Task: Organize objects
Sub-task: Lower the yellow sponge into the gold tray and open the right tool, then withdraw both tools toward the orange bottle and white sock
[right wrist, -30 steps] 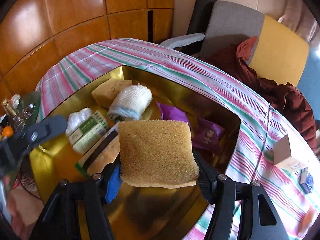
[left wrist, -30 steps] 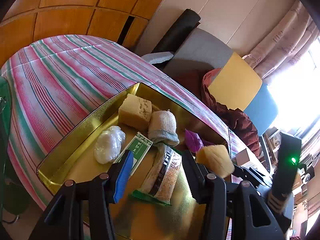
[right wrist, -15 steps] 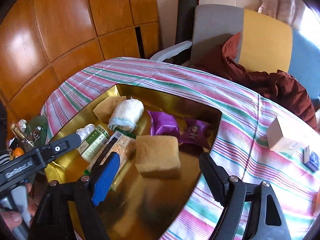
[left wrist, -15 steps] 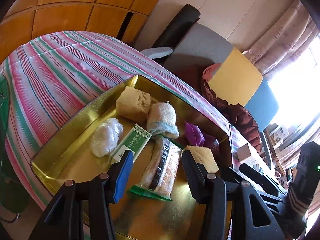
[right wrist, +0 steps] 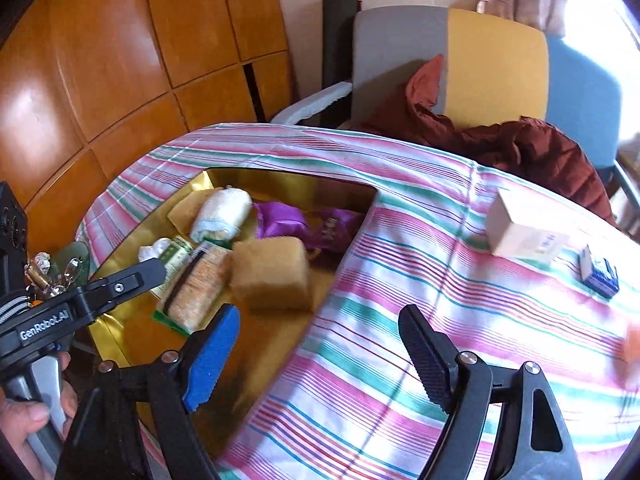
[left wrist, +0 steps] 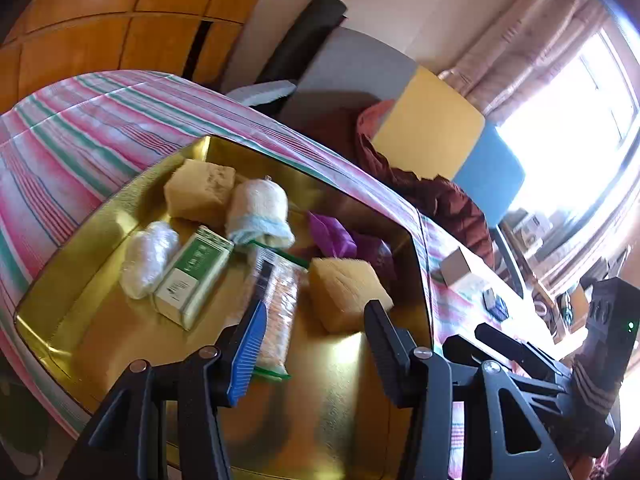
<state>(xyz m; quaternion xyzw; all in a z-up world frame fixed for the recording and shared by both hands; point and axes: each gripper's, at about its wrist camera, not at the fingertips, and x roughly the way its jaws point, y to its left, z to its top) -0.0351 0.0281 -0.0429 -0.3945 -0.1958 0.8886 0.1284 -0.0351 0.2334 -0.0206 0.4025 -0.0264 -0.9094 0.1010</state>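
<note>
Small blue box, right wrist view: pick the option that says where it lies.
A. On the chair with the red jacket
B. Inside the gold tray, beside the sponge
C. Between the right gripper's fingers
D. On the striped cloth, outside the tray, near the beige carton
D: the small blue box lies on the striped cloth, close to the beige carton and well outside the gold tray.

We see the tan sponge block (right wrist: 272,276) lying flat in the gold tray (right wrist: 120,328) — beside the cracker packet (right wrist: 198,288), just before the purple pouches (right wrist: 280,220), apart from both grippers.
</note>
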